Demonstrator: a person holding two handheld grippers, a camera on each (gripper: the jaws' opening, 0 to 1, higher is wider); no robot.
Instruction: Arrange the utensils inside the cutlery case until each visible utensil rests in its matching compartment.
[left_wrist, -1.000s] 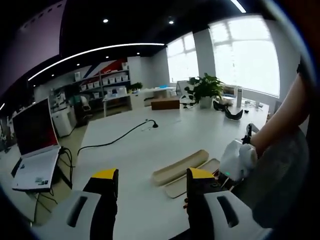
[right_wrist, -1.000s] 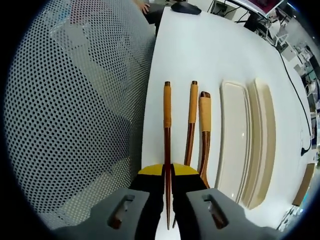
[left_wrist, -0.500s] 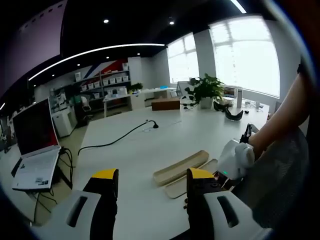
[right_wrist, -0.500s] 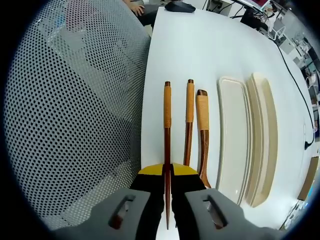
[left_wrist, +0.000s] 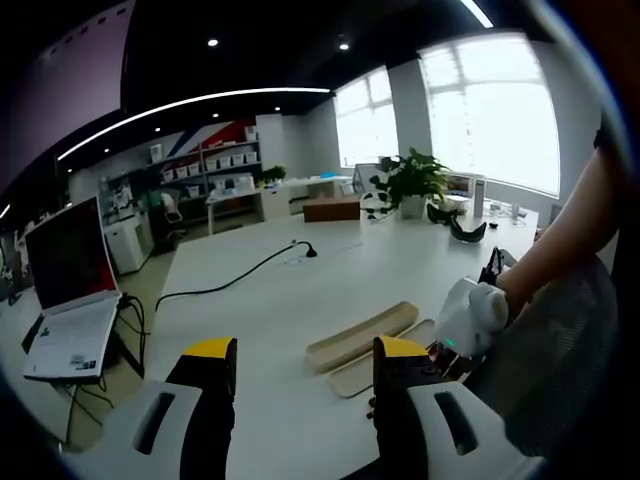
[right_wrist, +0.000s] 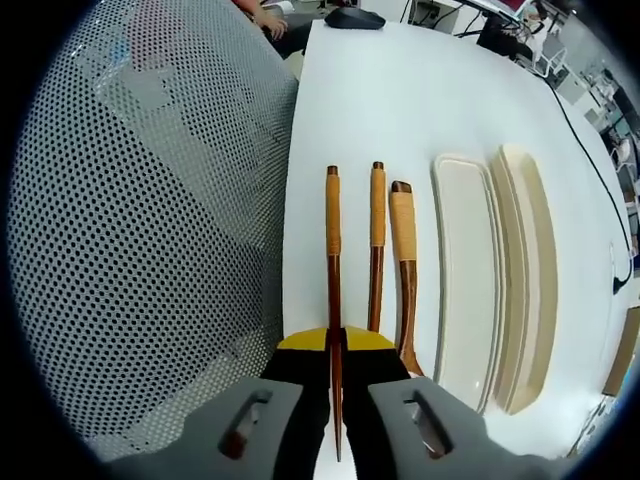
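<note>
Right gripper view: you are pinching one wooden chopstick (right_wrist: 333, 260) between the pressed-together jaws of your right gripper (right_wrist: 336, 352), its wrapped end pointing away from you over the white table (right_wrist: 400, 110). Just beside it the second chopstick (right_wrist: 376, 245) and the spoon (right_wrist: 404, 270) are lying on the table, outside the case. The cutlery case (right_wrist: 468, 280) is sitting next to the spoon, its tray looking empty, with its lid (right_wrist: 530, 270) alongside. So nothing is placed yet; all three utensils are waiting to go in. A mesh chair back (right_wrist: 140, 220) is standing at the table's edge. Your left gripper (left_wrist: 302, 362) is hovering with jaws spread, holding nothing.
</note>
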